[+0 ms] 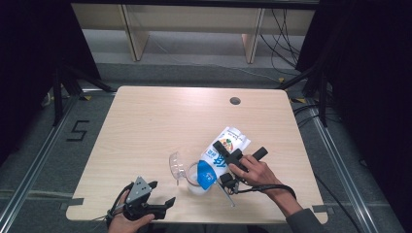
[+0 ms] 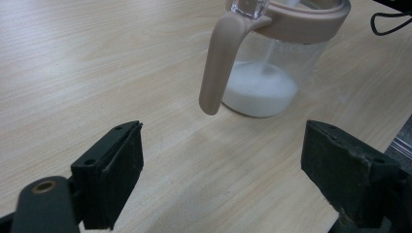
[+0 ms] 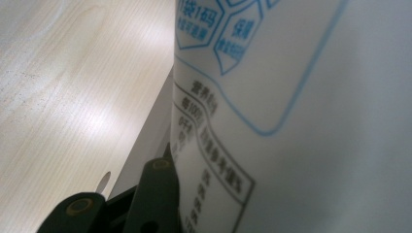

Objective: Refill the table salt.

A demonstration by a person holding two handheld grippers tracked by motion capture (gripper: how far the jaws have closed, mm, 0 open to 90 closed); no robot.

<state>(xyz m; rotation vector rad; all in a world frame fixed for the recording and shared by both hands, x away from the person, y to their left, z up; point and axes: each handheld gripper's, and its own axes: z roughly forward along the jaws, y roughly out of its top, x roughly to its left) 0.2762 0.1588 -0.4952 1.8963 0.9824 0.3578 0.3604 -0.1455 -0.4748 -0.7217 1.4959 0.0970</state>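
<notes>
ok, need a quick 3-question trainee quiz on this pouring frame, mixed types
1. True or false: the left tongs are shut on the jug handle.
2. What do the right tongs hold? A) a spoon B) a milk carton C) a lid
3. Fill in: the white liquid sits in the ___ of the clear jug.

Key:
1. False. The jaws stand wide open, short of the handle, with bare table between them.
2. B. The carton is gripped and tipped over the jug.
3. Bottom. It is a shallow pool, and a thin stream drops into it.
</notes>
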